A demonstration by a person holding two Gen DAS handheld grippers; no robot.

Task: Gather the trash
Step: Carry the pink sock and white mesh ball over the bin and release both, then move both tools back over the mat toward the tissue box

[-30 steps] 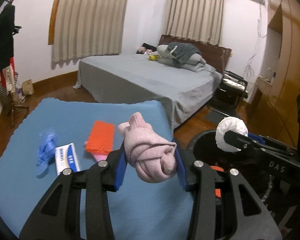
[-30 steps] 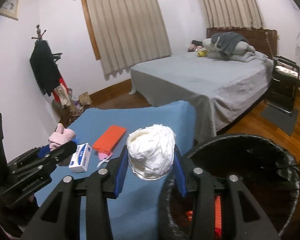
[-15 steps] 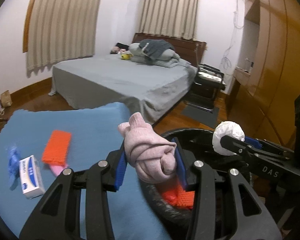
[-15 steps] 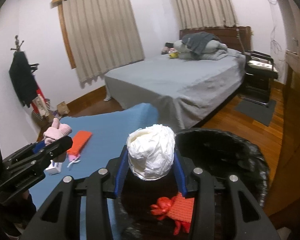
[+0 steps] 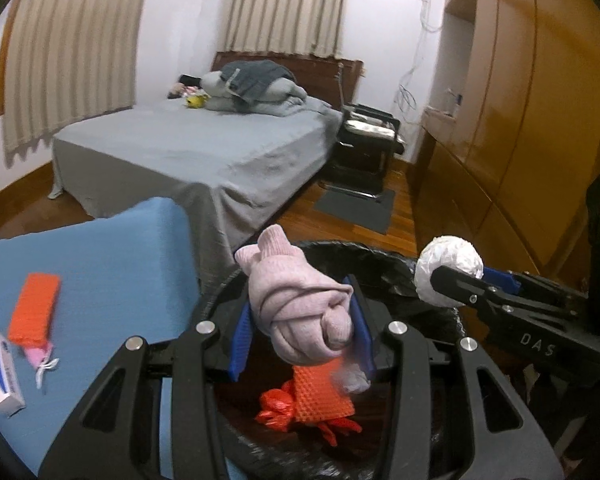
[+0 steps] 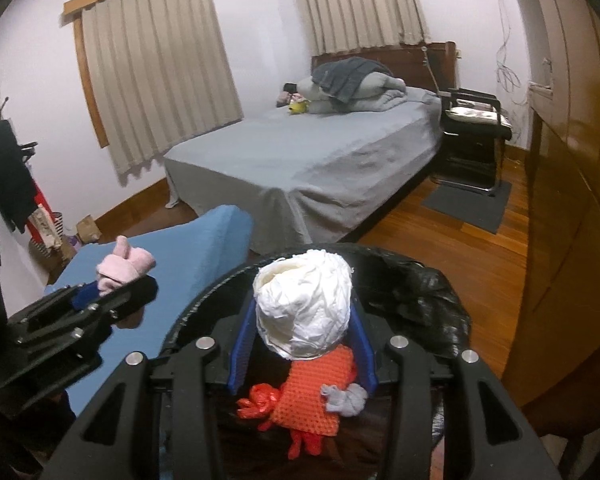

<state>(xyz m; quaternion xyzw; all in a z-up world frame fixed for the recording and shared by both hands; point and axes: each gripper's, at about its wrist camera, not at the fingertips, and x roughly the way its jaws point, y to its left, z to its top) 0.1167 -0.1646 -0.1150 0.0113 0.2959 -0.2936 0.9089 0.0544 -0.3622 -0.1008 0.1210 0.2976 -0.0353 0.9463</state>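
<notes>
Pink knitted bundle [image 5: 300, 312], knotted, sits between the blue pads of the left gripper [image 5: 300, 334], which clamps it on both sides. Held over the near rim of the black-lined trash bin [image 5: 384, 258].

Right gripper [image 6: 302, 338], to the right of the left one: jaws opening, white crumpled paper ball [image 6: 304, 304] between the pads, over the bin's mouth. Whether the pads press on the ball cannot be told. "DAS" reads on this gripper's black arm in the left wrist view.

Bin contents, directly below both grippers: orange textured pad [image 6: 314, 396], red crumpled plastic [image 6: 260, 400], small grey wad [image 6: 346, 398].

Left of the left gripper, blue-covered table [image 5: 100, 264]; its edge touches or nearly touches the bin rim. On it: second orange pad [image 5: 34, 308] on top of something pink, and a white-and-blue box [image 5: 2, 372] with blue print too blurred to read.

Beyond the bin, open wood floor [image 6: 440, 240] to the right, wooden wardrobe [image 5: 540, 120] along that side. Farther ahead: grey bed [image 6: 320, 160] with heaped bedding, black chair [image 6: 474, 120] beside it.
</notes>
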